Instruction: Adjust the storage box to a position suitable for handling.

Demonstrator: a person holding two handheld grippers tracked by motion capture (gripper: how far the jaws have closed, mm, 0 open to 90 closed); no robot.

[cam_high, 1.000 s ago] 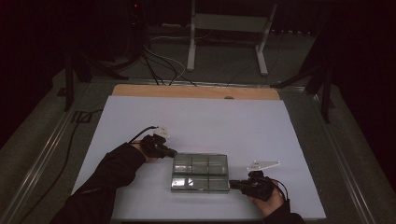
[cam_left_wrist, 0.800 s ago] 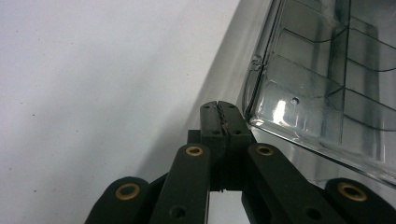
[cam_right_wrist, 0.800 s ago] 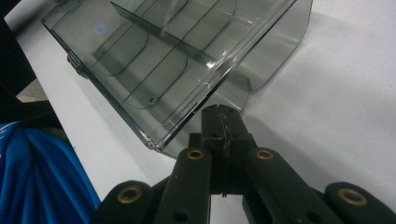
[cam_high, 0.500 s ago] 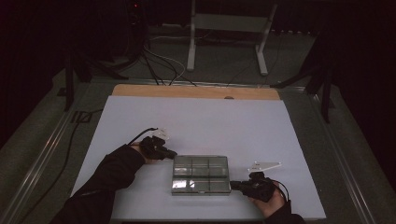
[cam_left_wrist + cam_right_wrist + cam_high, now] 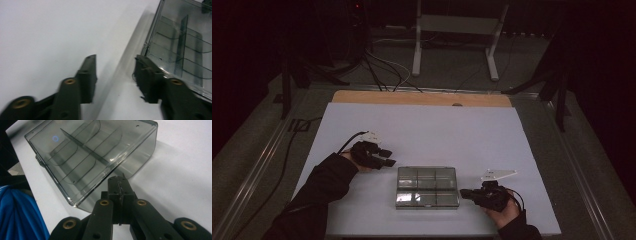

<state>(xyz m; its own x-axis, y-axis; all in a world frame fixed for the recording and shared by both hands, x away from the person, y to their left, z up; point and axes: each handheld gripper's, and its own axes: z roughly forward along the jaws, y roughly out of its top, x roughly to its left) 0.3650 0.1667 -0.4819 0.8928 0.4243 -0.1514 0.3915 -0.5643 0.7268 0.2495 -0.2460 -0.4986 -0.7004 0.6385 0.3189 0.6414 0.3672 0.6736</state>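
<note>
Left tongs [image 5: 388,157] back off left of clear divider box [image 5: 427,186], jaws just opening, nothing between | right tongs [image 5: 464,193] clenched at box's right wall | box mid-near bench [image 5: 437,130] | rigid, light, slick plastic; grip walls.

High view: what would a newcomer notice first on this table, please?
A clear plastic compartment box lies near the front edge of the white table, in a dark room. The left gripper sits just off the box's left rear corner, its jaws having just been opening with nothing between them. The right gripper is at the box's right side with its jaws shut.
</note>
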